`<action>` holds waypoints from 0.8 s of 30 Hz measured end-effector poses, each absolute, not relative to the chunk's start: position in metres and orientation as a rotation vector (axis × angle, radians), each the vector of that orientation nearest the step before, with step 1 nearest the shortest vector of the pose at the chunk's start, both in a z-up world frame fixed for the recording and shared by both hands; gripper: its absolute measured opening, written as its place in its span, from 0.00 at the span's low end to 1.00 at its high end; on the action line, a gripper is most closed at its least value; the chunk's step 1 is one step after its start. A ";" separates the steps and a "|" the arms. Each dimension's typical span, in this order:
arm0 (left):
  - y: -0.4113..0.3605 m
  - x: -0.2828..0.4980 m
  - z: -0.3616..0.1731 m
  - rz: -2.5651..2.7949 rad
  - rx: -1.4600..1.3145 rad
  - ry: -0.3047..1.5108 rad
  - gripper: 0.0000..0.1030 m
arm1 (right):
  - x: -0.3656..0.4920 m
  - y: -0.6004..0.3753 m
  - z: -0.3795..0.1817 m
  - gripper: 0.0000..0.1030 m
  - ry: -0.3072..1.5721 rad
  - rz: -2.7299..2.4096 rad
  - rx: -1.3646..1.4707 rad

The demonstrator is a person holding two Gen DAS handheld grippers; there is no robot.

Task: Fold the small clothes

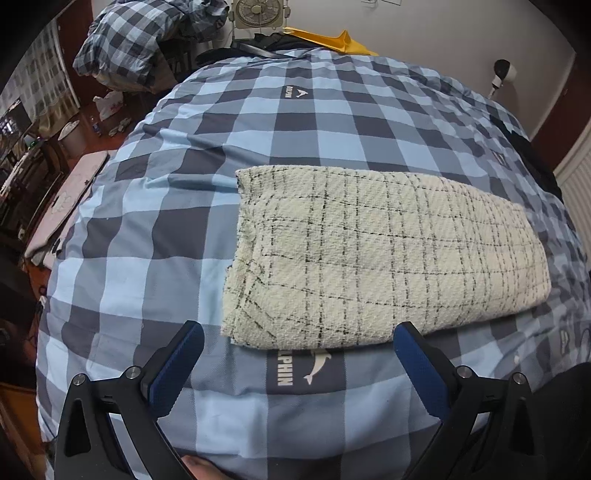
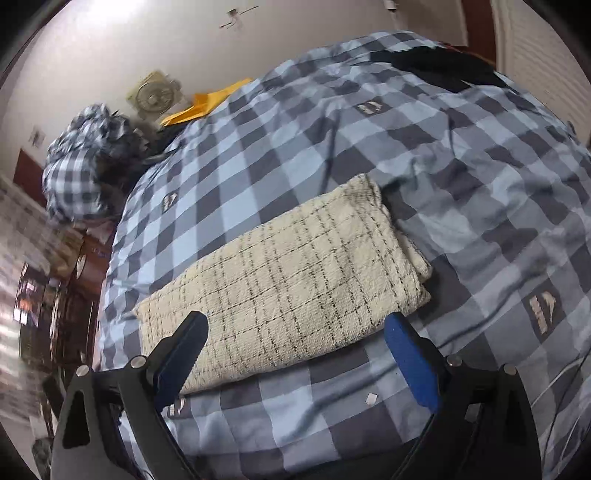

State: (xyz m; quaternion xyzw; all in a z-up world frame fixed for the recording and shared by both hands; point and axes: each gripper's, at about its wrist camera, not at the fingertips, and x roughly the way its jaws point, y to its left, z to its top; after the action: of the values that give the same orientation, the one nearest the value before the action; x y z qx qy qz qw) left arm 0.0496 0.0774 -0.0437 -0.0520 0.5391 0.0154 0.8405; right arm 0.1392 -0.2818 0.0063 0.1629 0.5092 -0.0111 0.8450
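A cream knitted garment with thin black check lines point(image 1: 384, 254) lies folded into a long rectangle on the blue checked bed cover point(image 1: 155, 229). My left gripper point(image 1: 299, 332) hovers open just above the garment's near edge, its blue pads wide apart and holding nothing. In the right wrist view the same folded garment point(image 2: 291, 280) lies slanted across the cover point(image 2: 461, 206). My right gripper point(image 2: 295, 325) stands open over the garment's near edge, with nothing gripped between its pads.
A bundled checked duvet point(image 1: 147, 37) and a small fan point(image 1: 255, 13) sit beyond the bed's far end, beside a yellow item point(image 1: 332, 40). Dark clothing point(image 2: 436, 64) lies at the far right of the bed. Floor clutter is off the left edge.
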 end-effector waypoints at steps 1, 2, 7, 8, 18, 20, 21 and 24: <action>0.078 0.050 -0.045 0.040 -0.106 1.143 1.00 | 0.145 -0.286 0.002 0.92 1.120 -0.055 0.324; 0.078 0.051 -0.045 0.049 -0.102 1.147 1.00 | 0.151 -0.293 -0.006 0.92 1.174 -0.093 0.319; 0.083 0.056 -0.043 0.033 -0.156 1.134 1.00 | 0.173 -0.331 -0.061 0.91 1.337 -0.258 0.370; 0.085 0.057 -0.042 0.024 -0.183 1.129 1.00 | 0.176 -0.338 -0.077 0.91 1.362 -0.296 0.383; 0.092 0.063 -0.053 0.023 -0.257 1.182 1.00 | 0.196 -0.362 -0.146 0.91 1.393 -0.297 0.752; 0.092 0.063 -0.052 0.027 -0.249 1.178 1.00 | 0.202 -0.358 -0.154 0.91 1.407 -0.260 0.773; 0.092 0.063 -0.052 0.028 -0.245 1.179 1.00 | 0.205 -0.357 -0.157 0.90 1.412 -0.239 0.787; 0.092 0.064 -0.053 0.032 -0.247 1.182 1.00 | 0.213 -0.357 -0.167 0.77 1.419 -0.190 0.823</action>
State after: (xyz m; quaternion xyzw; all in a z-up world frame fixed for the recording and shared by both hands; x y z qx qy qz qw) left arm 0.0643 0.0924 -0.0530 -0.1160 0.5556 0.0148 0.8232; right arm 0.2128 -0.3570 -0.1672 0.3664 0.6314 -0.0845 0.6782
